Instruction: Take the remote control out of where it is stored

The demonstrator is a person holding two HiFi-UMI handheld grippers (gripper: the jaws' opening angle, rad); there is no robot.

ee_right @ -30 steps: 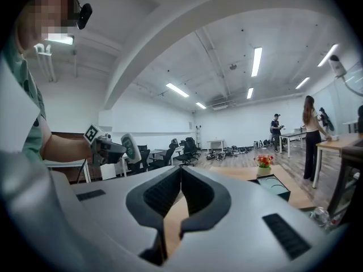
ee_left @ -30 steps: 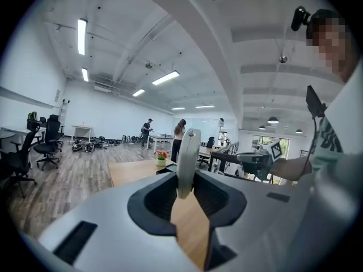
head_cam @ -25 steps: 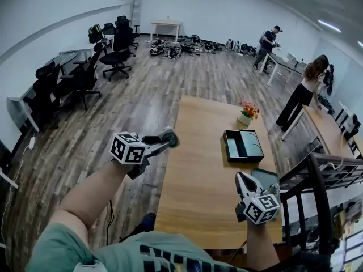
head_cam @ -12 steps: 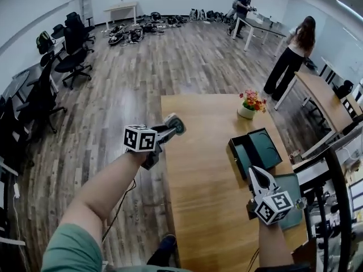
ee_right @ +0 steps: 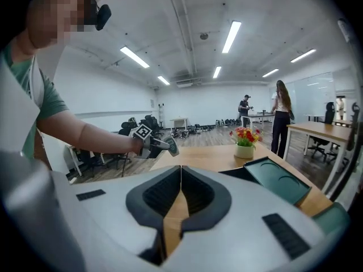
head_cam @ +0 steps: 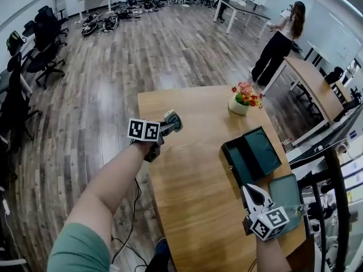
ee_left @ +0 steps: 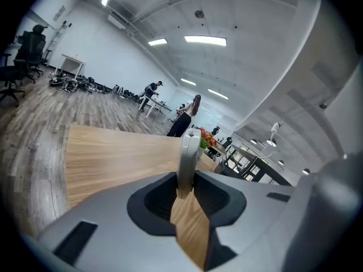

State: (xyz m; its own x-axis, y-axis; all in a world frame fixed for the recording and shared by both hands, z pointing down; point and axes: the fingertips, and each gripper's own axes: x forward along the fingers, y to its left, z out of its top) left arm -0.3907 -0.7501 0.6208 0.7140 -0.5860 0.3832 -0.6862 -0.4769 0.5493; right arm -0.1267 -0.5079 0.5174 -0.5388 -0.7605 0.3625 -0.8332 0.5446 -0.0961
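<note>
My left gripper hovers over the left part of the wooden table, shut on a slim pale grey thing with a rounded end, apparently the remote control. In the left gripper view this remote control stands upright between the jaws. An open dark box with a teal inside lies on the table's right half, its lid folded out beside it. My right gripper is near the table's front right, just short of the box, shut and empty. From the right gripper view the box lies ahead to the right.
A pot of flowers stands at the table's far right. A teal pad lies by the front right edge, with a black frame beyond it. Office chairs line the left wall. Two people stand at the desks behind.
Both grippers have come down and forward. The left one, still holding the slim grey thing, moved from beside the table to over its left part. The view swung onto the table.
</note>
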